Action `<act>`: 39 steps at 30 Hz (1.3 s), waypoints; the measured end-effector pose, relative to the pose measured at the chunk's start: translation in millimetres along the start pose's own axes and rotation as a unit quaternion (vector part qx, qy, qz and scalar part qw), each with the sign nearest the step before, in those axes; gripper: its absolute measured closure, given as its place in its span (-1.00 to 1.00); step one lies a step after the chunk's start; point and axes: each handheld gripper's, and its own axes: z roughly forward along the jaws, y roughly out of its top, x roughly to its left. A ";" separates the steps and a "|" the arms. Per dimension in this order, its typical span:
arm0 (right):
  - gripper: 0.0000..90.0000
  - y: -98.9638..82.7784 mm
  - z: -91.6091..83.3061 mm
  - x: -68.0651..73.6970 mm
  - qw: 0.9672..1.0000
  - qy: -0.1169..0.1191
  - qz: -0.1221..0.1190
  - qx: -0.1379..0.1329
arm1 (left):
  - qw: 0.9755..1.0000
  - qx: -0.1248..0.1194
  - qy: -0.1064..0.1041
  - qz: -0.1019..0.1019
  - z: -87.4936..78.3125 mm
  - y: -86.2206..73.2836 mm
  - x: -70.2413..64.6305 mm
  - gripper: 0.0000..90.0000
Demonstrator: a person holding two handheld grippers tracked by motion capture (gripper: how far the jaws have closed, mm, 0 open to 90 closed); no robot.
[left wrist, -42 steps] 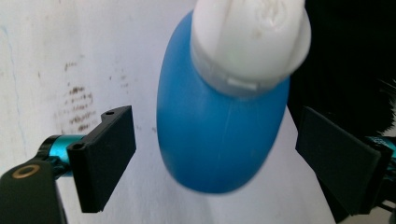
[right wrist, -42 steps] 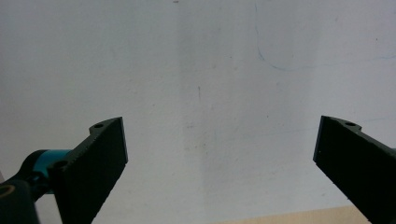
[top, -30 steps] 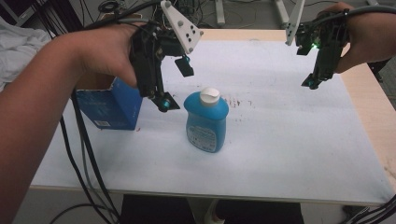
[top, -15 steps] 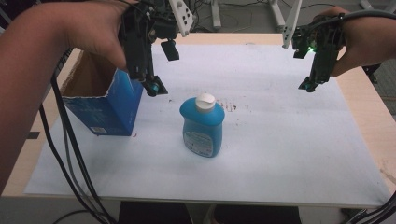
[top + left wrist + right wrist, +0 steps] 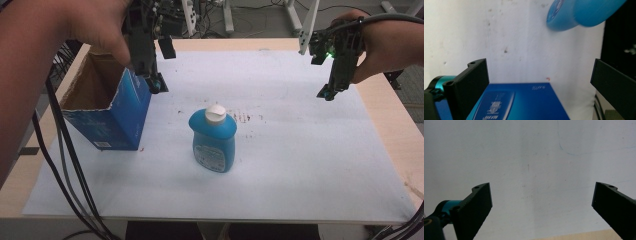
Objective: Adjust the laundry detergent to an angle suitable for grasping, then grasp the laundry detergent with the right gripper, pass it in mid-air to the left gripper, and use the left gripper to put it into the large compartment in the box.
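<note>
High view: left gripper (image 5: 156,85), jaws spread, hangs upper left above the blue box (image 5: 107,112); right gripper (image 5: 327,92), upper right, gapes empty.

Both hands are bare with no sleeves, each gripping a black handheld rig: the left tool (image 5: 156,86) has teal-tipped flat jaws with small screw holes and trails thick black cables, while the right tool (image 5: 327,93) has a green light glowing near its body.

Glossy plastic bottle (image 5: 213,140), seemingly cardboard box (image 5: 107,112)
</note>
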 end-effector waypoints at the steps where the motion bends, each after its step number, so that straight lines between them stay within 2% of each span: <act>1: -0.95 0.2 0.0 0.2 1.000 -0.001 0.001 0.000 | 1.000 0.010 0.001 -0.002 1.5 0.0 1.3 -0.96; 4: -0.95 -0.1 -0.1 -0.3 1.000 0.001 -0.001 0.000 | 1.000 0.022 0.008 -0.007 3.8 0.3 4.3 -0.96; 12: -0.95 -2.3 -1.4 0.5 1.000 -0.002 0.001 0.000 | 0.999 0.018 0.023 -0.020 -5.6 4.0 5.5 -0.96; 22: -0.95 -2.6 -1.8 -0.6 1.000 -0.001 0.000 -0.004 | 0.999 0.027 0.034 -0.031 -5.9 0.6 5.1 -0.96; 28: -0.95 -2.5 -0.7 -2.5 1.000 -0.002 0.001 -0.007 | 0.998 0.033 0.037 -0.031 -3.3 -3.1 8.5 -0.96; 39: -0.95 -6.5 -4.9 -1.2 1.000 -0.006 0.006 -0.009 | 0.998 0.034 0.041 -0.028 4.6 1.5 10.4 -0.96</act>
